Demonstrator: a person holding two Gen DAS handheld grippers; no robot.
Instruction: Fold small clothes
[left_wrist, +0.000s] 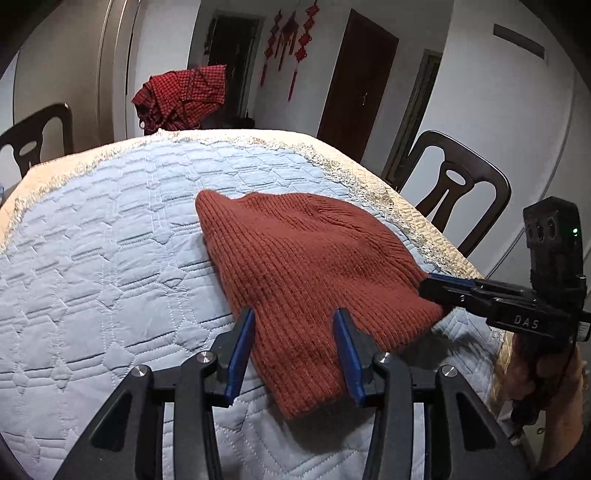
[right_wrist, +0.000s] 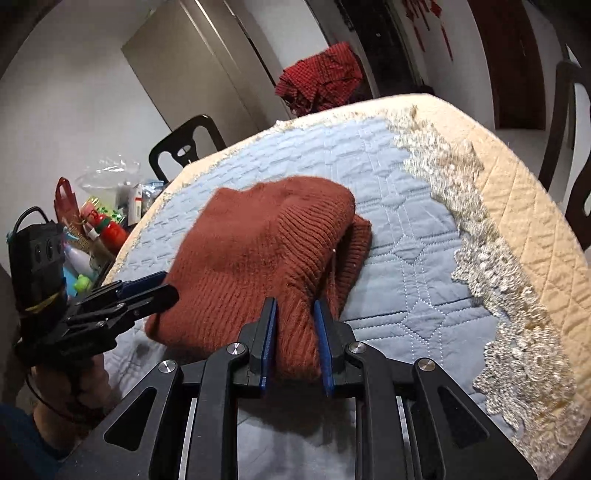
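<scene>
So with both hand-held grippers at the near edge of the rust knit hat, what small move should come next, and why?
Probably close the left hand-held gripper on the hem. Its jaws straddle the rust knit hat with a visible gap, while the right hand-held gripper looks pinched on its bunched corner. With both edges held, the hat could be lifted and folded over the quilted cover.

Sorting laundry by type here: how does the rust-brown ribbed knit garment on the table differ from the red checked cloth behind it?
The rust-brown ribbed knit garment is plain and thickly ribbed; the red checked cloth is thin and patterned. The knit lies fairly flat on the blue quilted table cover, the checked cloth is bunched up beyond the table's far edge. Both are reddish fabrics.
</scene>
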